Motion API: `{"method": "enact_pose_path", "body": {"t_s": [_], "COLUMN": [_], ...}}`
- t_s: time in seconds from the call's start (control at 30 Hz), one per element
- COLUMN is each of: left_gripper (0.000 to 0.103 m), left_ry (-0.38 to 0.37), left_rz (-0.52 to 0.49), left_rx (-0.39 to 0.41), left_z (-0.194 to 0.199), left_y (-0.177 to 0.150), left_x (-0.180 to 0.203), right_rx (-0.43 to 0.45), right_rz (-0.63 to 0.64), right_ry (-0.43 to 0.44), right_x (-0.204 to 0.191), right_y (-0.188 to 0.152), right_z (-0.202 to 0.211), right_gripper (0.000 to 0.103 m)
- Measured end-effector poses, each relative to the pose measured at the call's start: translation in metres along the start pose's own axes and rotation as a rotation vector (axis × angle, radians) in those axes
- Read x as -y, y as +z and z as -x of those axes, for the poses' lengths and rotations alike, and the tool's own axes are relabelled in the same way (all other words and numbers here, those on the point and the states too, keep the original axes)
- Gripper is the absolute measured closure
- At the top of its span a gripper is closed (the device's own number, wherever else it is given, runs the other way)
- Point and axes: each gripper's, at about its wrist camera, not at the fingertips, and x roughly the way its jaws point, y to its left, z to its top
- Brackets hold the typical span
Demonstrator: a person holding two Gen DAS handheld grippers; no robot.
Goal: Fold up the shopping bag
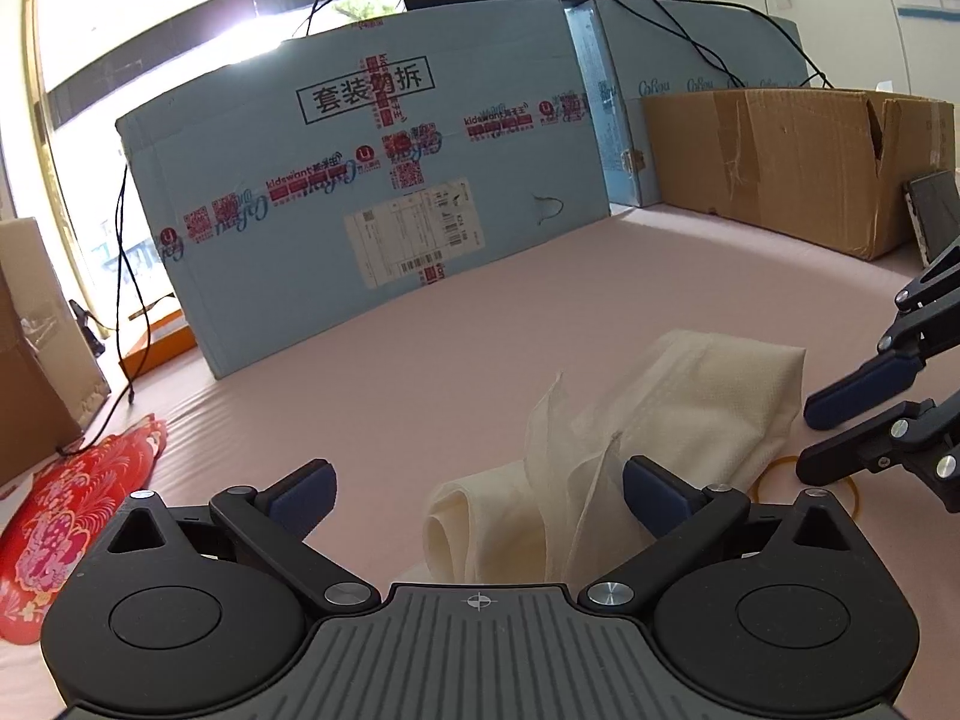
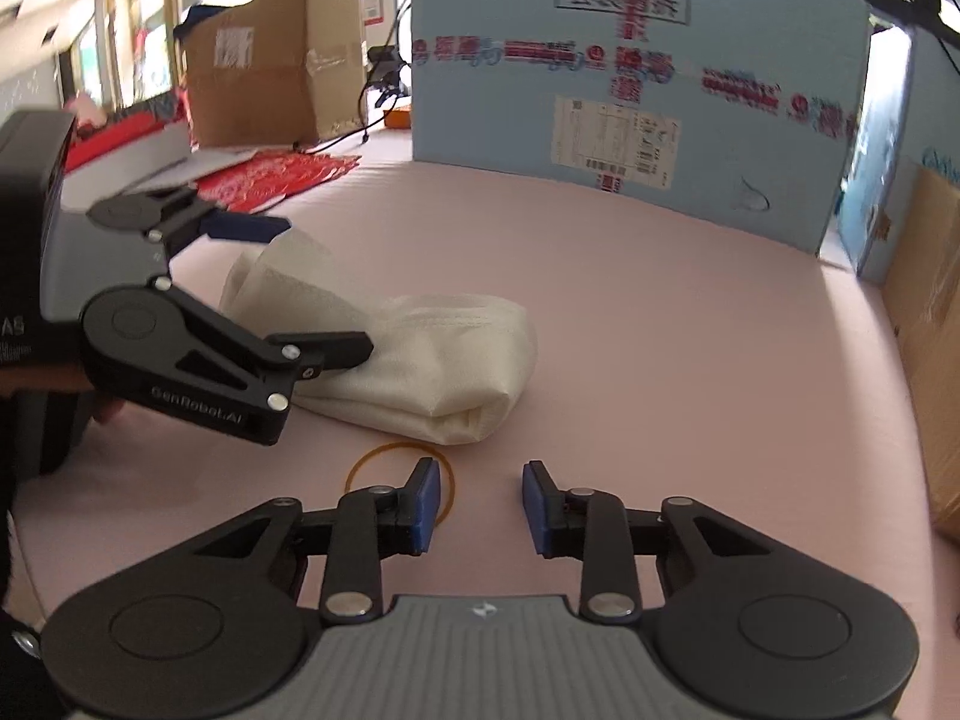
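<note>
Item: left claw [image 1: 477,483], tilted gently down at the table, jaws at full spread and gripping nothing; the loose upstanding mouth of the cream non-woven shopping bag [image 1: 708,396] stands between its fingers, nearer the right one, with neither pad pressing on it. Item: the bag, rolled into a soft bundle on the pink table cover [image 2: 660,330], running forward and rightward from this claw. Item: yellow rubber band [image 2: 384,456], flat on the cover just beside the bundle, partly beneath the right claw's left finger. Item: right claw [image 2: 483,486], pitched more steeply down, jaws moderately apart and empty, the bundle ahead and to its left. Handling note: the step in hand appears to be securing the roll; best done by pinning the loose end low, close against the bundle, before lifting the band, lest the roll spring open.
</note>
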Motion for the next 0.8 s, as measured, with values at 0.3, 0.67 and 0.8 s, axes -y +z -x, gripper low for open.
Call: {"method": "enact_pose_path", "body": {"t_s": [0.3, 0.67, 0.8], "left_gripper": [0.001, 0.001, 0.001], "left_ry": [-0.184, -0.366, -0.4], "left_rz": [-0.133, 0.076, 0.067], "left_rx": [0.001, 0.027, 0.013], "left_z": [-0.022, -0.034, -0.038], "left_y": [0.032, 0.022, 0.026], "left_x": [0.0, -0.027, -0.019], "right_rx": [-0.009, -0.02, -0.004], "right_rz": [-0.036, -0.267, -0.516], "right_ry": [0.003, 0.001, 0.109], "right_x": [0.011, 0.062, 0.093], "right_y": [0.0, 0.01, 0.002], "right_z": [0.01, 0.008, 0.001], "right_gripper": [0.102, 0.102, 0.102]}}
